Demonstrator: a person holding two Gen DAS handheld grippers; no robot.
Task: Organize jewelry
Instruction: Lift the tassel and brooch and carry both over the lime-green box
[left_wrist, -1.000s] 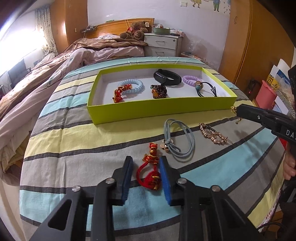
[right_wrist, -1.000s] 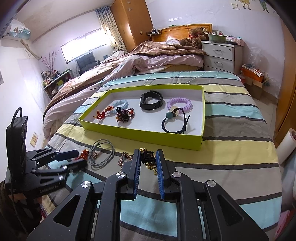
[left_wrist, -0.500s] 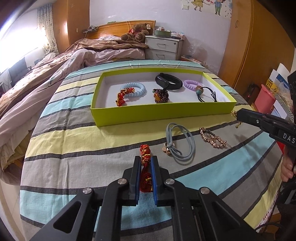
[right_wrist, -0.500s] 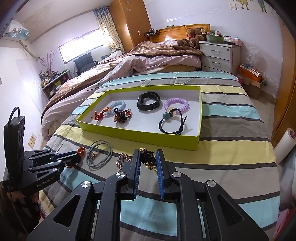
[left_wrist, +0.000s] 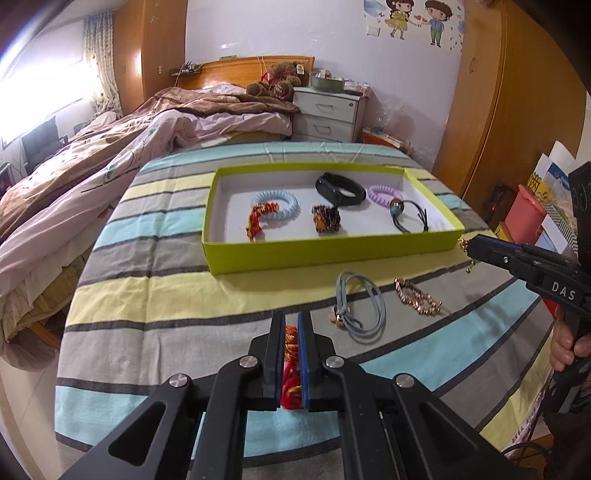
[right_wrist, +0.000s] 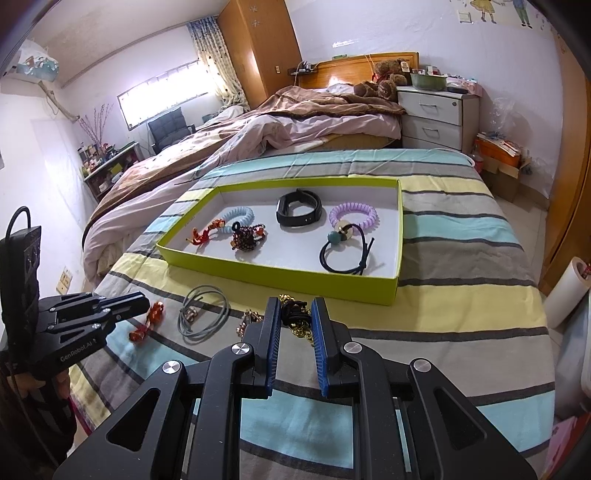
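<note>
My left gripper (left_wrist: 291, 325) is shut on a red and gold cord bracelet (left_wrist: 291, 354) and holds it above the striped cloth; from the right wrist view the bracelet (right_wrist: 147, 321) hangs from its tips (right_wrist: 142, 301). My right gripper (right_wrist: 294, 314) is shut on a black and gold chain piece (right_wrist: 295, 317), near the front right corner of the lime green tray (left_wrist: 332, 254). The tray (right_wrist: 280, 273) holds several bracelets and hair ties. A grey hair tie (left_wrist: 360, 306) and a rose-gold bracelet (left_wrist: 417, 297) lie on the cloth in front of it.
The work surface is a table with a striped cloth (left_wrist: 166, 295). An unmade bed (left_wrist: 110, 162) lies to the left and behind. A white nightstand (left_wrist: 327, 116) and wooden wardrobes (left_wrist: 491, 110) stand at the back right.
My left gripper closed on the red bracelet and lifted it off the cloth. My right gripper kept its hold on the chain piece and stayed near the tray's front.
</note>
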